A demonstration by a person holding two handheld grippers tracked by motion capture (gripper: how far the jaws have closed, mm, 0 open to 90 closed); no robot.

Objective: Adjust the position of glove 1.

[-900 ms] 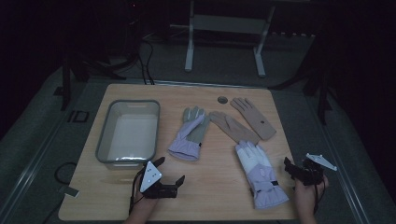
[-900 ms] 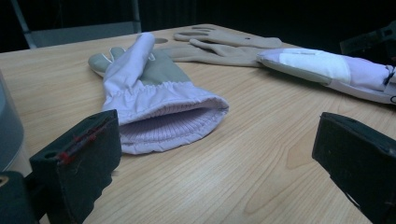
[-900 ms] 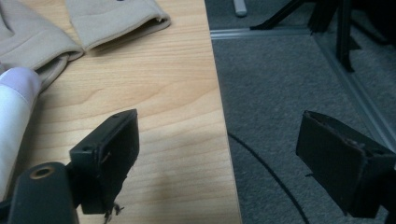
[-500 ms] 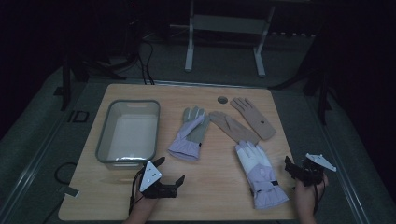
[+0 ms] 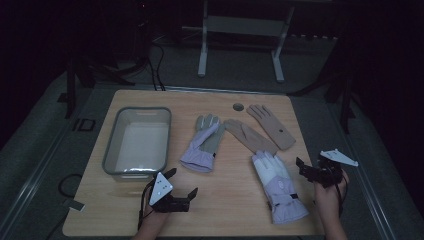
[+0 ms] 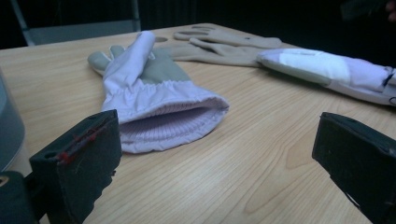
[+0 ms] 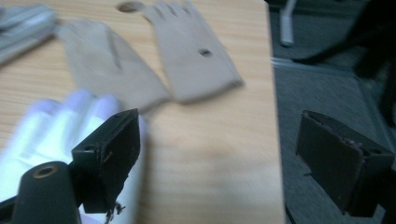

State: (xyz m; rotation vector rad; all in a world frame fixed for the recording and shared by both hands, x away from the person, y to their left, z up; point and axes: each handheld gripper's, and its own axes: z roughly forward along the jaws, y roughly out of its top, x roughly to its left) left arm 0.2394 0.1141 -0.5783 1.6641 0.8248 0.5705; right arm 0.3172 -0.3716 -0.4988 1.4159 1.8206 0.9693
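Four gloves are laid on the counter beside a grey bin: a lavender glove near the middle, a second lavender glove towards the right front, and two tan gloves crossing behind them.

The work in hand is judged to be collecting the gloves, probably into the bin. Nothing is held yet. The left gripper is spread wide and empty; in the left gripper view the open cuff of the lavender glove is seen just ahead of the black jaws. The right gripper is also spread and empty, at the counter's right edge, beside the second lavender glove.

Several slips are possible. If only the top layer of the soft cuff is pinched, the glove may sag and be dragged across the wood. The right gripper is set near the edge, so a sideways nudge could push a glove off the counter.

The left hand is held low near the front edge, with the gripper pointed at the cuff. The right hand is raised slightly, with the gripper angled inward.
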